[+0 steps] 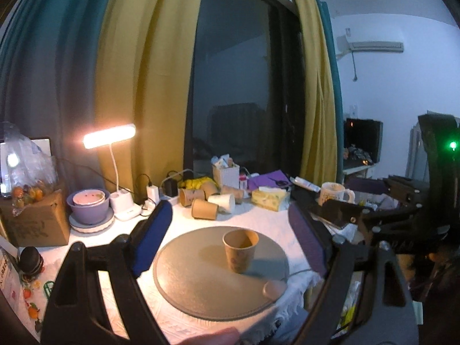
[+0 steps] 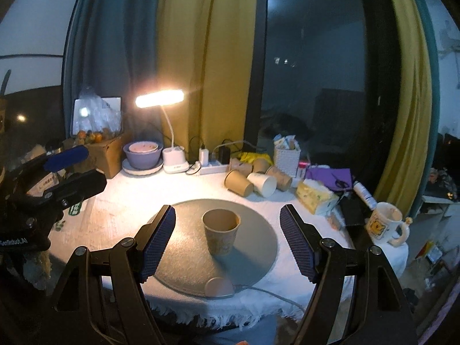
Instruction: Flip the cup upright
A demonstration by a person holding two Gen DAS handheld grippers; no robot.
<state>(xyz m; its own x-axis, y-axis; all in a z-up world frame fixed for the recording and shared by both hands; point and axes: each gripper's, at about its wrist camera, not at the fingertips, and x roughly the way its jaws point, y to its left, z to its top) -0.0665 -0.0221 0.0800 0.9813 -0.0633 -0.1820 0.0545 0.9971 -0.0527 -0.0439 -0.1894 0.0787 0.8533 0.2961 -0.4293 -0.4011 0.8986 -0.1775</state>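
A brown paper cup [image 1: 241, 249] stands upright, mouth up, on a round grey mat [image 1: 201, 281]. It also shows in the right wrist view [image 2: 220, 233] on the same mat [image 2: 184, 261]. My left gripper [image 1: 230, 230] is open and empty, its blue pads well apart on either side of the cup, held back from it. My right gripper [image 2: 228, 238] is open and empty, its pads wide on both sides of the cup, not touching it. The right gripper's body shows at the right of the left wrist view [image 1: 396, 218].
Several paper cups [image 2: 253, 179] lie on their sides at the back of the white cloth. A lit desk lamp [image 2: 161, 97], purple bowl [image 2: 142, 153], power strip [image 2: 211, 166], tissue box [image 2: 314, 197], mug [image 2: 385, 225] and cardboard box [image 2: 106, 151] stand around. The table's front edge [image 2: 230, 316] is close.
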